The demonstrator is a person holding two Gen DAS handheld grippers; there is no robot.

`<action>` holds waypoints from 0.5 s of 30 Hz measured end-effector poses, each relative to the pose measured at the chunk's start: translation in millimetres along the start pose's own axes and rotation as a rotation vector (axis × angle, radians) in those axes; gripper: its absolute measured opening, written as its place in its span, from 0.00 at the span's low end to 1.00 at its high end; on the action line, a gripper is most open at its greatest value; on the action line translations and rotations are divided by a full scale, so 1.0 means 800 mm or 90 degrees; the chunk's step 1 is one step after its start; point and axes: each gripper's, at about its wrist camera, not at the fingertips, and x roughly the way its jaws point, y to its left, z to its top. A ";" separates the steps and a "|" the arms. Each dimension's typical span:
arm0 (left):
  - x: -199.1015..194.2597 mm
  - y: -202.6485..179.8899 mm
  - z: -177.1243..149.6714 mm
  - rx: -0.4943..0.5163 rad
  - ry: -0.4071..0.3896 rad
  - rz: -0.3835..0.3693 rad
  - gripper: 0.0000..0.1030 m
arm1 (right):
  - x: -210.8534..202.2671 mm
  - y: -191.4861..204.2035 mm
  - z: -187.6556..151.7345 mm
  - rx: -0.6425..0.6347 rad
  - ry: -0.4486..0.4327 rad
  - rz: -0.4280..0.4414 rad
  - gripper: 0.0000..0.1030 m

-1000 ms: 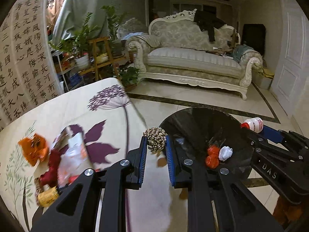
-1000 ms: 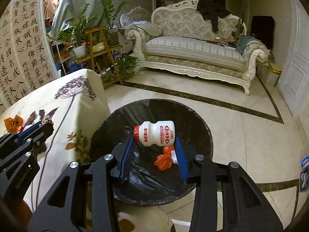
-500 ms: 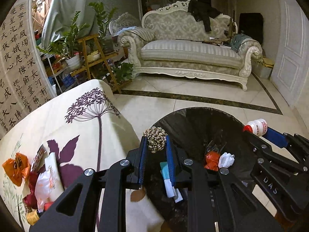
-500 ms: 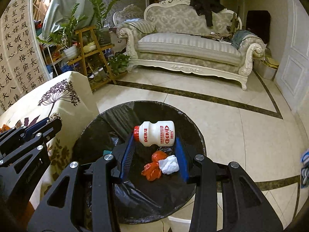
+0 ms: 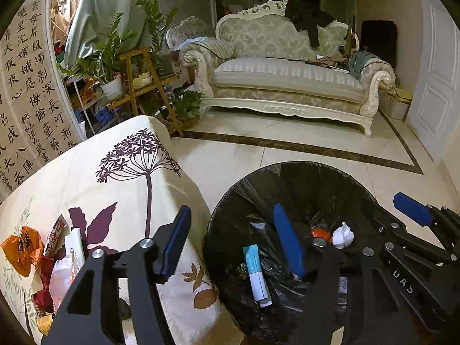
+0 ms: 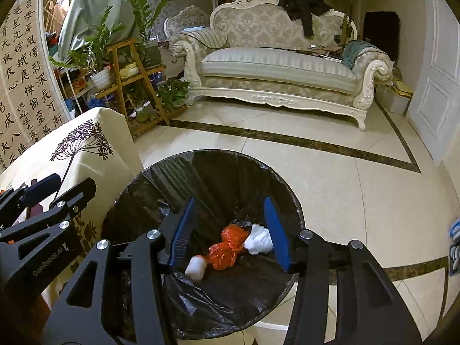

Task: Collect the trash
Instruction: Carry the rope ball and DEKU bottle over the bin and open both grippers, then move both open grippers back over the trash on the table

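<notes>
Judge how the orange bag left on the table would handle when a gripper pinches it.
The orange bag looks like thin crumpled film, so it is probably very light and floppy. It would likely squash flat between the pads and dangle. Its glossy surface could slip in a shallow pinch.

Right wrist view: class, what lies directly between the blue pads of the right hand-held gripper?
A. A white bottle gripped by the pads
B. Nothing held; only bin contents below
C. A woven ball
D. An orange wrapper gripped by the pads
B: the right hand-held gripper is opening with nothing between its pads; the orange bag and white bottle lie down in the black-lined bin.
</notes>
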 end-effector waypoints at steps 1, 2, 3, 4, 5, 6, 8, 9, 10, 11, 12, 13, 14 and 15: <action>-0.001 0.000 0.000 0.000 -0.001 0.001 0.61 | -0.001 0.000 -0.001 0.002 0.000 -0.001 0.47; -0.001 0.000 0.001 -0.001 -0.003 0.002 0.64 | -0.002 -0.001 -0.001 0.003 0.000 -0.001 0.47; -0.002 0.000 0.001 -0.001 -0.005 0.004 0.66 | -0.002 -0.002 -0.001 0.004 0.001 -0.002 0.47; -0.002 0.001 0.002 -0.001 -0.006 0.005 0.67 | -0.003 -0.002 -0.002 0.005 0.002 -0.002 0.47; -0.004 0.001 0.002 -0.001 -0.009 0.007 0.69 | -0.004 -0.002 -0.002 0.006 0.002 -0.003 0.47; -0.005 0.003 0.002 -0.001 -0.010 0.009 0.69 | -0.004 -0.001 -0.001 0.007 0.002 -0.002 0.48; -0.008 0.007 0.001 -0.006 -0.010 0.009 0.71 | -0.006 -0.001 -0.002 0.007 0.001 -0.001 0.48; -0.010 0.009 0.001 -0.010 -0.010 0.009 0.71 | -0.008 0.000 -0.002 0.007 0.001 0.001 0.48; -0.012 0.012 0.000 -0.013 -0.010 0.009 0.71 | -0.009 0.002 -0.003 0.007 0.001 0.002 0.48; -0.014 0.014 -0.001 -0.015 -0.012 0.009 0.72 | -0.012 0.005 -0.005 0.006 0.000 0.004 0.48; -0.018 0.017 -0.003 -0.016 -0.014 0.011 0.73 | -0.013 0.006 -0.006 0.005 0.000 0.005 0.48; -0.021 0.019 -0.004 -0.016 -0.014 0.013 0.73 | -0.015 0.010 -0.007 0.004 0.001 0.008 0.48; -0.022 0.021 -0.003 -0.016 -0.014 0.015 0.73 | -0.016 0.012 -0.008 0.003 0.002 0.011 0.49; -0.027 0.026 -0.005 -0.018 -0.015 0.018 0.73 | -0.018 0.015 -0.009 0.003 0.002 0.013 0.49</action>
